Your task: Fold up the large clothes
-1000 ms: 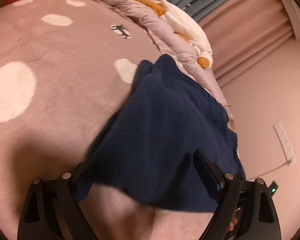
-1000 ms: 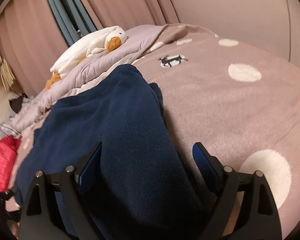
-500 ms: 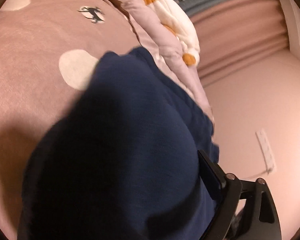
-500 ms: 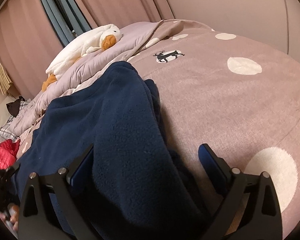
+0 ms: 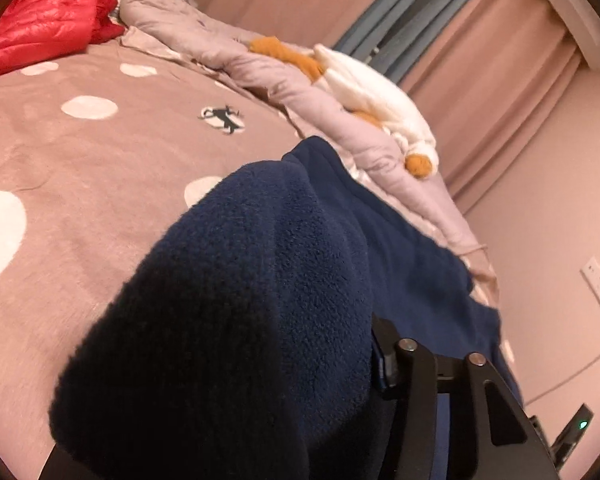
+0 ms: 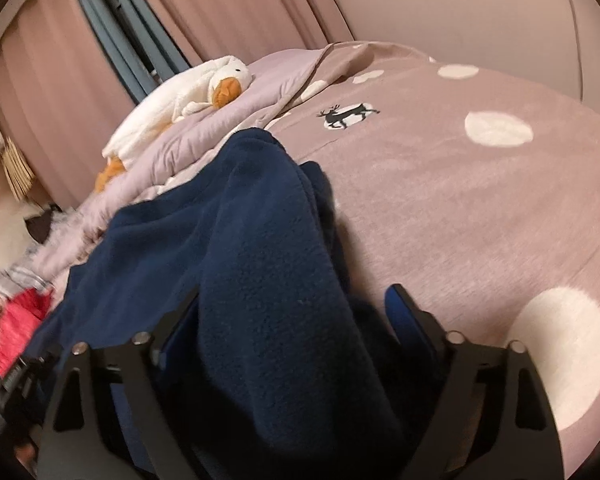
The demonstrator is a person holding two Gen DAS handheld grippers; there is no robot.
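Observation:
A large navy fleece garment [image 5: 260,300] lies on a pink bedspread with white dots [image 5: 80,168]. In the left wrist view a thick fold of it fills the space between my left gripper's fingers and hides the left finger; only the right finger [image 5: 384,356] shows. In the right wrist view the garment [image 6: 268,272] bulges up between my right gripper's [image 6: 296,304] two fingers, which stand wide apart on either side of the fold. The bedspread [image 6: 480,208] lies to the right of it.
A lilac duvet [image 5: 300,92] with a white and orange plush goose [image 5: 372,96] lies along the far side of the bed. A red jacket [image 5: 40,28] sits at the far corner. Pink curtains [image 6: 228,12] and a wall stand behind.
The left gripper has pushed into the fleece, and a thick fold now covers its left finger. The right gripper stays astride the fold and has shifted slightly.

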